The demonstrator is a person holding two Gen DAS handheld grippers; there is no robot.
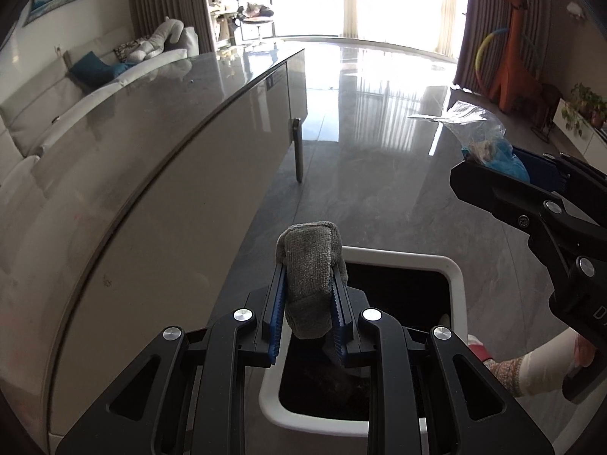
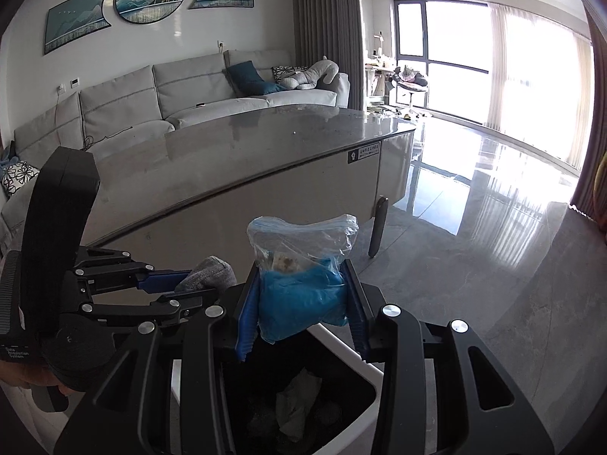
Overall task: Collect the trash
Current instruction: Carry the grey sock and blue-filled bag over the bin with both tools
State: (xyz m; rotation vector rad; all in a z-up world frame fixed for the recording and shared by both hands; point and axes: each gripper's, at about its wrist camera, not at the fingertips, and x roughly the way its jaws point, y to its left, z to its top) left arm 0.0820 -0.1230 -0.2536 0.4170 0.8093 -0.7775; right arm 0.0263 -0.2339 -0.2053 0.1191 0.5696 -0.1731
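My left gripper [image 1: 308,276] is shut on a folded grey cloth [image 1: 309,265] and holds it over the open white trash bin [image 1: 453,276]. My right gripper [image 2: 301,276] is shut on a clear plastic bag [image 2: 303,261] with blue material and scraps inside, also above the bin [image 2: 366,413]. The bin has a dark liner with crumpled trash [image 2: 296,402] at the bottom. In the right wrist view the left gripper [image 2: 201,288] with the cloth [image 2: 208,271] shows at the left. In the left wrist view the right gripper [image 1: 493,174] with the bag [image 1: 481,132] shows at the right.
A long table with a glossy grey top [image 1: 151,106] and a leg [image 1: 297,148] stands close on the left. A grey sofa [image 2: 189,94] is behind it. Shiny tiled floor [image 1: 379,151] stretches to the windows. An orange giraffe figure [image 1: 512,64] and a plant [image 1: 584,110] stand at the right.
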